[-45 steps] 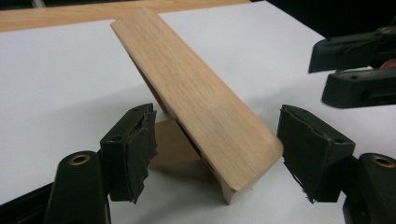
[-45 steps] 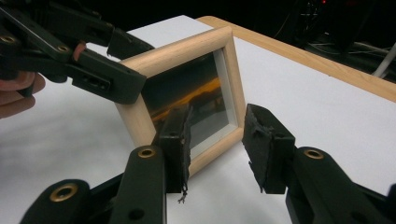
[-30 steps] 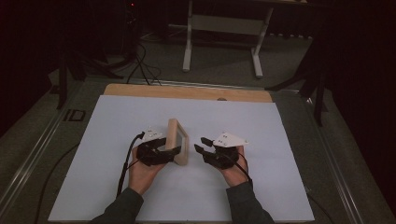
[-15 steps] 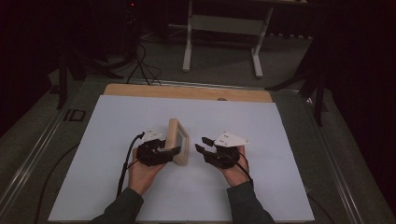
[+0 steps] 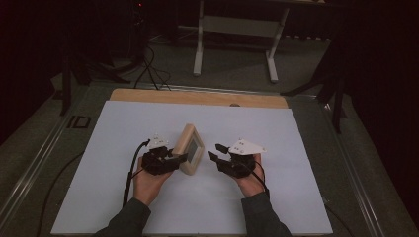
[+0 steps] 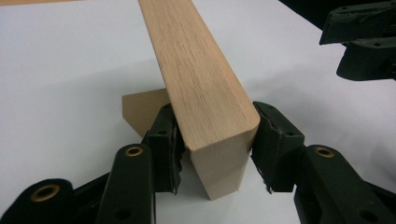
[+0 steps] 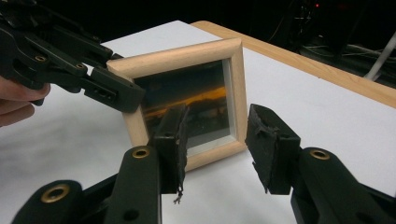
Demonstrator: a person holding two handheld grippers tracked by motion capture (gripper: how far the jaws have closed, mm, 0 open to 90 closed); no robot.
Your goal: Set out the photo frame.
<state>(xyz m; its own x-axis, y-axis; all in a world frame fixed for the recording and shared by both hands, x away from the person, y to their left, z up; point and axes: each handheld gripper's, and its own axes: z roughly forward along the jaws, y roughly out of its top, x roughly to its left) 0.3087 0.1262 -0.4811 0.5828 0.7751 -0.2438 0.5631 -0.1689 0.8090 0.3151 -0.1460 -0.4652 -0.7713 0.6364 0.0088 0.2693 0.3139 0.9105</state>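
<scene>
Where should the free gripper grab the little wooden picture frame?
Probably the bare side bar of the small light wooden picture frame, coming from the glass side. It stands upright and the left gripper clamps its other edge; the open right gripper already faces it.

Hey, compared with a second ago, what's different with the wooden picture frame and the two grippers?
The wooden picture frame has turned: a second ago it showed mostly its edge from above, and now its glass front faces the right hand-held gripper. The left hand-held gripper keeps its clamp on the frame's edge. The right one stays open, just short of the frame, and both hands sit about where they were on the white sheet.
</scene>
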